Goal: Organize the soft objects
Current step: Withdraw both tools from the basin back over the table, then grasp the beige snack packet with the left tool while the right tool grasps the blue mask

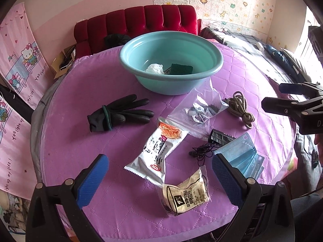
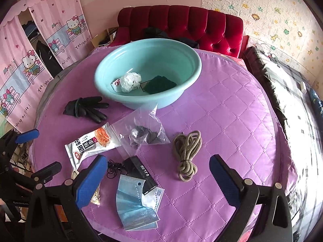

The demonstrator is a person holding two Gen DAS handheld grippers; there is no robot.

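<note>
Left wrist view showed the left gripper (image 1: 159, 178) spread wide, empty, above a beige snack packet (image 1: 184, 195). Equally wide and empty, the right gripper (image 2: 158, 178) hovered near the blue masks (image 2: 133, 207).

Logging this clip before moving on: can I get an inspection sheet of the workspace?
Surface: round table under a purple quilted cover.
Job's things: teal basin holding crumpled white paper and a green sponge; on the cover, black gloves, noodle packet, beige packet, clear bag, rope coil, blue masks.
Clutter: black folded item.
Grippers: left tool open, empty; right tool open, empty.
Cables: thin black cord by the masks.
Surroundings: red sofa, cartoon curtains.
</note>
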